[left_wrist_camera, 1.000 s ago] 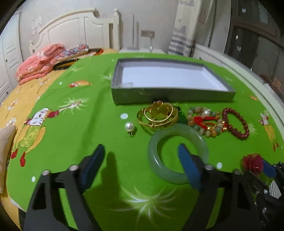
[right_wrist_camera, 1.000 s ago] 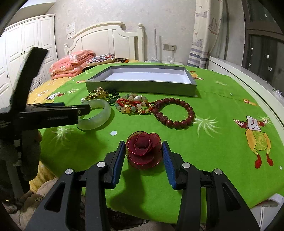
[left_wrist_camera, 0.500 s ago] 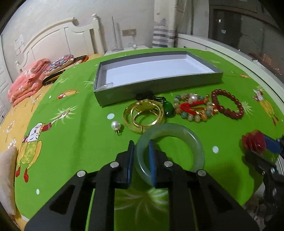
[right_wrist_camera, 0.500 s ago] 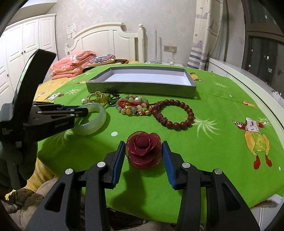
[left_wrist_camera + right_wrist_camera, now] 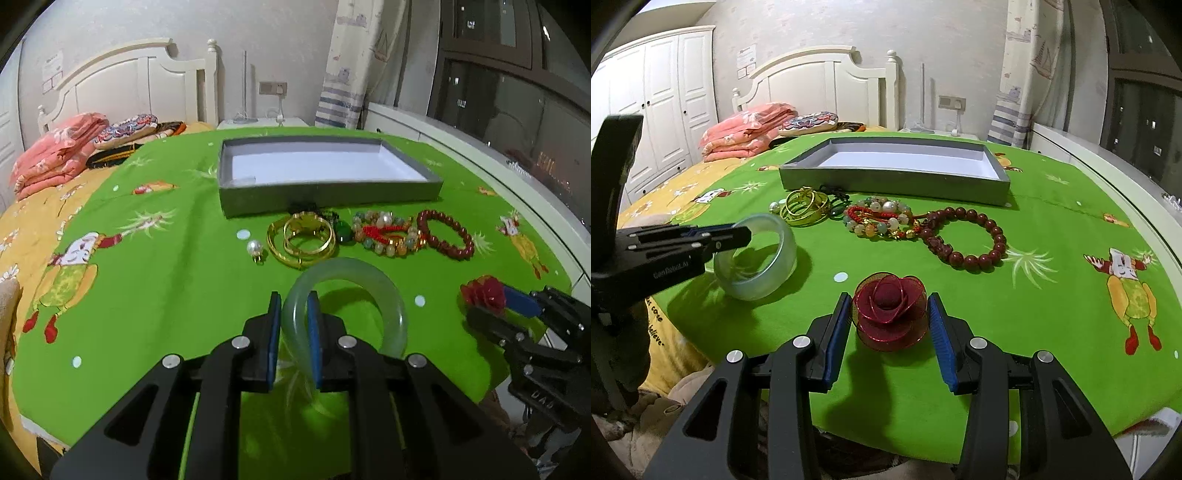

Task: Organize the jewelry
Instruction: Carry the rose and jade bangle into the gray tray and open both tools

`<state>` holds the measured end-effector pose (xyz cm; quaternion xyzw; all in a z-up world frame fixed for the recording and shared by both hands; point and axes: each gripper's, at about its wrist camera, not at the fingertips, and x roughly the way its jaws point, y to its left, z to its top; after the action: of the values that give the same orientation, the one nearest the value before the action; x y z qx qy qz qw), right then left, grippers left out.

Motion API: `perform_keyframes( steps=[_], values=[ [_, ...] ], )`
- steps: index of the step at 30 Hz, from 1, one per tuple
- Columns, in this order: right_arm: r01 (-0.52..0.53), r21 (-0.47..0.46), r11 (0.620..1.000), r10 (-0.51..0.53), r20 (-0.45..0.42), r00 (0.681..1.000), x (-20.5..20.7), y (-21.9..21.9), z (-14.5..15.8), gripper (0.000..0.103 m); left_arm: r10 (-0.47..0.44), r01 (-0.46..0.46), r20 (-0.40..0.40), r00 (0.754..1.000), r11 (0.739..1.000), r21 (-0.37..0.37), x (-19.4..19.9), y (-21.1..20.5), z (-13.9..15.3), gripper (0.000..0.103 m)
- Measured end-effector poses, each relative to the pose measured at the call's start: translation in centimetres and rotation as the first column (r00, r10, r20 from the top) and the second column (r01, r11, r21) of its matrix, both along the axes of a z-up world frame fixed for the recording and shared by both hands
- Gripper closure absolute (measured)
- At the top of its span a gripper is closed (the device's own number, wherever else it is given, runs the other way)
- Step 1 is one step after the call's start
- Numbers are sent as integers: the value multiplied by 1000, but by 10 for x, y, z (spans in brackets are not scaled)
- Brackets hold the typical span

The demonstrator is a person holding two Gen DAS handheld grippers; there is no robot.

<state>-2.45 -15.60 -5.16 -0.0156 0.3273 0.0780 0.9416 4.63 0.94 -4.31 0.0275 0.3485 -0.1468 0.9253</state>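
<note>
My left gripper (image 5: 293, 306) is shut on the near rim of a pale green jade bangle (image 5: 384, 291), which is tilted up off the green cloth; it also shows in the right wrist view (image 5: 768, 254). My right gripper (image 5: 888, 314) is shut on a dark red fabric rose (image 5: 890, 312), seen too in the left wrist view (image 5: 484, 291). The grey tray (image 5: 325, 194) with a white bottom lies beyond. In front of it lie gold bangles (image 5: 303, 236), a mixed bead bracelet (image 5: 384, 232), a dark red bead bracelet (image 5: 445, 234) and a pearl pendant (image 5: 255, 249).
The jewelry lies on a green cartoon-print cloth (image 5: 155, 280) over a bed. Folded pink bedding (image 5: 55, 158) and a white headboard (image 5: 140, 85) stand at the far left. A white ledge and dark window (image 5: 517, 122) run along the right.
The left gripper closed on the jade bangle's rim and has tipped it up off the cloth. The right gripper stays around the rose.
</note>
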Motion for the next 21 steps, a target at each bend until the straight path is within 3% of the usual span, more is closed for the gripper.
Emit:
perform_keyframes(
  steps=[21],
  values=[
    [-9,-44,999,12,71,997,54,19,24,61,-2,5,79,997,999,-42,27,-5,29,89]
  ],
)
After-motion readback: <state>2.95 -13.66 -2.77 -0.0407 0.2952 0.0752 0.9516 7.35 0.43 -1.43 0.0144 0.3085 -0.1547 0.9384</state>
